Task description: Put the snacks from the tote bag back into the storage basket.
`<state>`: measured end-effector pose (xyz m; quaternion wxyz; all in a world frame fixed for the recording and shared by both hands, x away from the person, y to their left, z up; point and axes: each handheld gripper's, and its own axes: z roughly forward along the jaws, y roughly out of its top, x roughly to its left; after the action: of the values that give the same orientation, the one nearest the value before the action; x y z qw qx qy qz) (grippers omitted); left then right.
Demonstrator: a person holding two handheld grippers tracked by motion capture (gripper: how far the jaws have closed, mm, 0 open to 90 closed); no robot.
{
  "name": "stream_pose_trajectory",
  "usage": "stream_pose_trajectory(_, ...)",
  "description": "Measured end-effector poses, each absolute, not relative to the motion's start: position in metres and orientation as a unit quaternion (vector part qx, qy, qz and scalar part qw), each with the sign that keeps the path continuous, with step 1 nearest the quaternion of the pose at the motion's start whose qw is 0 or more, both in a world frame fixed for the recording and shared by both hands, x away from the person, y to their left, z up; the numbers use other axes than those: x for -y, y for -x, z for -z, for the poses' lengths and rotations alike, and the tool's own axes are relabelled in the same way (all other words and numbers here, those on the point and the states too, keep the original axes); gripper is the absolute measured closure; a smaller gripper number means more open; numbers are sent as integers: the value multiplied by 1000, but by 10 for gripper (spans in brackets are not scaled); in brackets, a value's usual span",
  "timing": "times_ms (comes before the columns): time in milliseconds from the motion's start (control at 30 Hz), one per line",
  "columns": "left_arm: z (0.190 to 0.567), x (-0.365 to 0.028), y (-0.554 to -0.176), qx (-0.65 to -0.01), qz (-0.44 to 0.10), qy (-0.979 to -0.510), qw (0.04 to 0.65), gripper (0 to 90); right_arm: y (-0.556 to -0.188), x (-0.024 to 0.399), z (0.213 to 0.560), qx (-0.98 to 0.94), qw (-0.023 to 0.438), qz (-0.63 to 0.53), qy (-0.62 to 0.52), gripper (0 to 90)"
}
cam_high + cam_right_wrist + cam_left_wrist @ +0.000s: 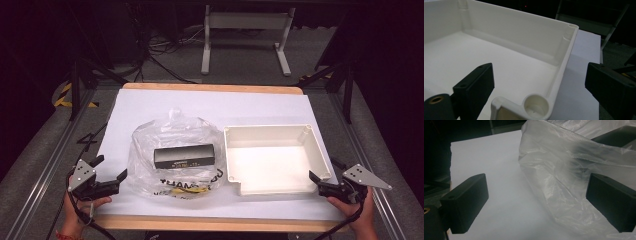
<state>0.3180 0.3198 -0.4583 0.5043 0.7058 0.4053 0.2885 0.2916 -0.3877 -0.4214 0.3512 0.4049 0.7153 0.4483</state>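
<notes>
Early stage by the look of it: nothing gripped, nothing moved into place yet.

Clear plastic bag (pixel 172 155) lying flat on the white-covered worktop (pixel 150 102), just left of the cream tray (pixel 316 145), close but apart from it. Black box (pixel 184 156) inside the bag, lying on its long side, with something yellow (pixel 192 189) showing through the plastic nearer the worktop's front edge. Tray bare inside.

Left claw (pixel 111 172) at the bag's left edge, jaws spread wide, gripping nothing; in the left gripper view, bag's crumpled edge (pixel 564 185) reaching in between the jaws, contact hard to judge. Right claw (pixel 325 180) at the tray's near right corner, jaws likewise wide apart and empty; in the right gripper view, tray's corner wall (pixel 564 62) standing between them, not pinched.

Probably left to do: closing on the bag, steadying the tray, getting the box out and across into the tray.
</notes>
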Motion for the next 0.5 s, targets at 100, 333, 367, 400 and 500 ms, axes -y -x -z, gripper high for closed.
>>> stream_pose_trajectory(100, 459, -321, -318, -405, -285, -705, 508, 51, -291, 387, 420, -716, 352, -449, -401, 118)
stream_pose_trajectory(333, 459, -320, -318, -398, -279, -711, 509, 52, -291, 384, 414, -718, 352, -450, -397, 137)
stream_pose_trajectory(367, 459, -321, -318, -397, -277, -714, 505, 52, -291, 384, 413, -719, 351, -451, -395, 136)
stream_pose_trajectory(400, 459, -320, -318, -396, -276, -716, 505, 52, -291, 384, 413, -718, 349, -455, -395, 137)
stream_pose_trajectory(500, 459, -319, -319, -390, -275, -721, 502, 53, -290, 381, 407, -720, 352, -452, -391, 140)
